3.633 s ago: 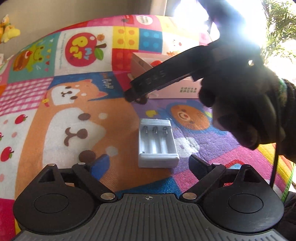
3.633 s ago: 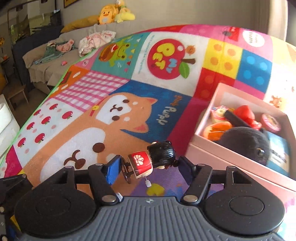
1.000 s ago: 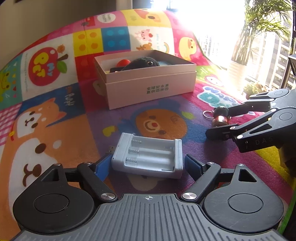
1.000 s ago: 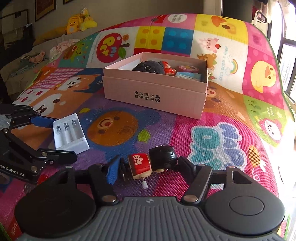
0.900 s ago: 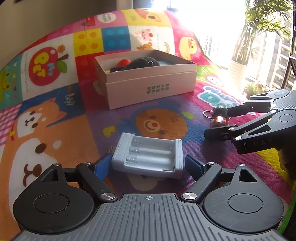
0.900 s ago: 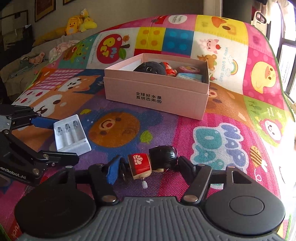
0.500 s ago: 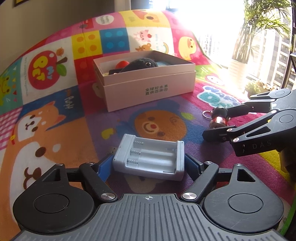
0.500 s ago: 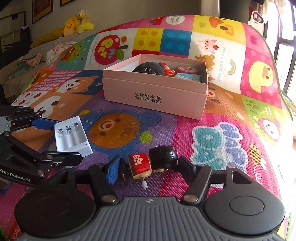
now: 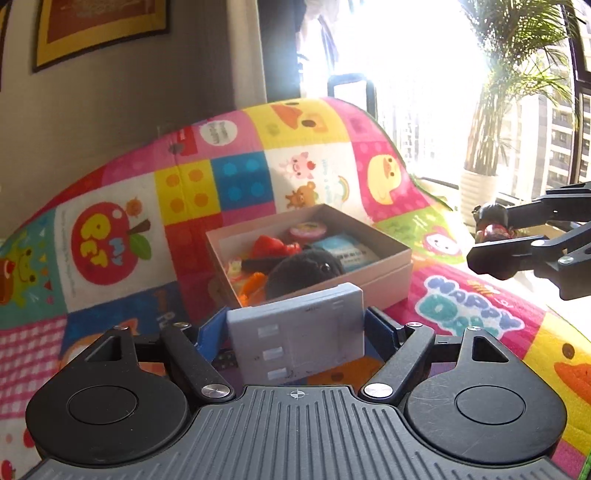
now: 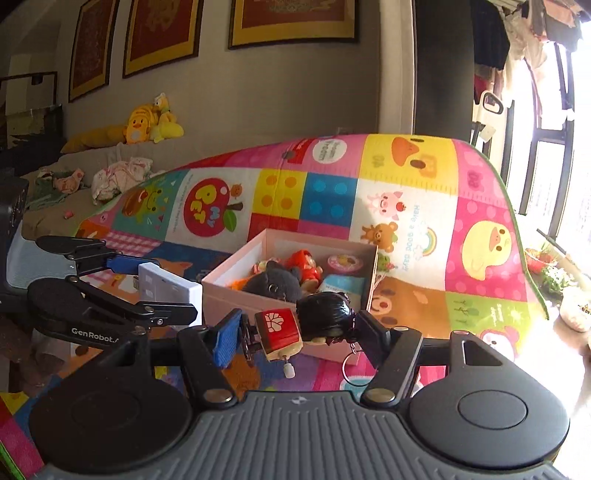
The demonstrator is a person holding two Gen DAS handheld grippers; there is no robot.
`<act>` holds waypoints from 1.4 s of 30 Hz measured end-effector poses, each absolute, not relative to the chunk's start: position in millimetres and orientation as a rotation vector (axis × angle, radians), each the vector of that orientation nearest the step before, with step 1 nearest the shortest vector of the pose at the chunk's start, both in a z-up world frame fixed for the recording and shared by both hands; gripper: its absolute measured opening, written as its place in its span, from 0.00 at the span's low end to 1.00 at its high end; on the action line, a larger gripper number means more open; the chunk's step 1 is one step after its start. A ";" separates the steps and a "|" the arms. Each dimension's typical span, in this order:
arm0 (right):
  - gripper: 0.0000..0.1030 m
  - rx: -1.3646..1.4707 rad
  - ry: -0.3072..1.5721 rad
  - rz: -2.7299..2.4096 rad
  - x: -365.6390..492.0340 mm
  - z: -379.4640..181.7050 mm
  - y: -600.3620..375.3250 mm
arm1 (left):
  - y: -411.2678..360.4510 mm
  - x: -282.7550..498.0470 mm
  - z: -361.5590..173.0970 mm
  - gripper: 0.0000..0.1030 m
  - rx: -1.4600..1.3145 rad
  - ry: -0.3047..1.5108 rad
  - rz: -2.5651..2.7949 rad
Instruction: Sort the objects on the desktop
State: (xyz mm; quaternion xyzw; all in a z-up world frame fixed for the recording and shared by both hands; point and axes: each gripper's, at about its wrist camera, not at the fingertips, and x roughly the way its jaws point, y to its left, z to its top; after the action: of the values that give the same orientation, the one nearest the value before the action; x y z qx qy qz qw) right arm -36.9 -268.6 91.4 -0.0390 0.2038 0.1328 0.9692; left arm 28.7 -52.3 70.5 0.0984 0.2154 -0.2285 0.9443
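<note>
1. Grey wall (image 10: 295, 92) with framed pictures (image 10: 291, 18), red-brown with yellow borders, hung in a row.
2. Sofa (image 10: 55, 192) at left, beige cover, yellow plush toys (image 10: 147, 122) on its back, loose clothes (image 10: 118, 177) on the seat.
3. Colourful cartoon play mat (image 10: 406, 206) covers the surface: apple, duck, bear, pig patches.
4. Large window (image 9: 424, 92) at right, strong glare.
5. Potted palm (image 9: 509, 74) by the window, high-rise buildings (image 9: 554, 122) outside.
6. Dark clothes (image 10: 491, 29) hang near the window.
</note>
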 end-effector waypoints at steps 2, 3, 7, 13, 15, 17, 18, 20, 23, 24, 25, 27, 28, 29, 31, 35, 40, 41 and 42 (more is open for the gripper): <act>0.64 -0.073 0.389 0.269 -35.9 100.2 -269.5 | -54.6 46.4 79.9 0.81 0.178 0.411 -0.452; 0.64 -0.072 0.386 0.272 -34.5 102.0 -269.2 | -56.8 58.9 83.5 0.81 0.156 0.403 -0.452; 0.64 -0.071 0.421 0.286 -26.8 97.0 -265.9 | -73.5 104.8 83.7 0.81 0.153 0.391 -0.433; 0.64 -0.064 0.508 0.257 -5.4 78.5 -267.8 | -89.1 174.8 66.7 0.81 0.117 0.438 -0.390; 0.64 -0.067 0.523 0.242 -0.2 75.0 -268.2 | -81.9 184.6 60.3 0.82 0.068 0.466 -0.377; 0.64 -0.067 0.537 0.237 3.3 71.9 -269.3 | -67.1 179.0 57.6 0.87 0.009 0.472 -0.375; 0.64 -0.065 0.543 0.239 6.0 71.3 -269.5 | -56.5 170.8 57.0 0.91 -0.026 0.471 -0.373; 0.64 -0.071 0.556 0.239 13.8 70.5 -266.4 | -38.9 149.8 54.7 0.93 -0.073 0.469 -0.367; 0.64 -0.102 0.544 0.241 33.4 76.3 -255.7 | -19.1 112.4 45.6 0.95 -0.085 0.472 -0.358; 0.64 -0.105 0.539 0.243 42.0 80.0 -251.8 | -14.2 102.1 40.7 0.95 -0.089 0.483 -0.358; 0.64 -0.100 0.538 0.248 51.6 83.7 -248.1 | -9.9 93.1 35.1 0.95 -0.099 0.501 -0.359; 0.64 -0.063 0.555 0.264 78.4 92.9 -239.9 | -2.9 80.6 23.1 0.96 -0.138 0.535 -0.365; 0.64 -0.049 0.564 0.266 89.1 95.9 -236.6 | -0.3 76.3 17.4 0.96 -0.157 0.549 -0.365; 0.64 -0.041 0.573 0.267 103.1 99.1 -231.8 | 2.1 72.9 11.2 0.96 -0.175 0.563 -0.364; 0.64 -0.059 0.569 0.243 127.4 101.6 -222.0 | 3.9 70.3 3.3 0.96 -0.191 0.587 -0.374; 0.64 -0.092 0.660 0.162 180.2 89.3 -211.2 | 4.8 67.3 2.0 0.97 -0.185 0.591 -0.403; 0.80 -0.031 0.743 0.171 206.0 76.6 -206.3 | 11.4 64.3 7.4 0.98 -0.188 0.585 -0.387; 0.81 -0.003 0.751 0.191 209.1 76.1 -203.3 | 13.2 64.1 8.4 0.99 -0.195 0.582 -0.385; 0.81 0.022 0.762 0.208 213.1 74.9 -199.7 | 14.6 64.4 8.9 0.99 -0.204 0.582 -0.387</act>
State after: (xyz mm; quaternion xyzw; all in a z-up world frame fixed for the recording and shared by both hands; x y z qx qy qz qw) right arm 213.1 -199.7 74.9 0.0108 0.3714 0.1011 0.9229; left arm 64.4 14.6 8.9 -0.0999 0.2848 -0.1891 0.9344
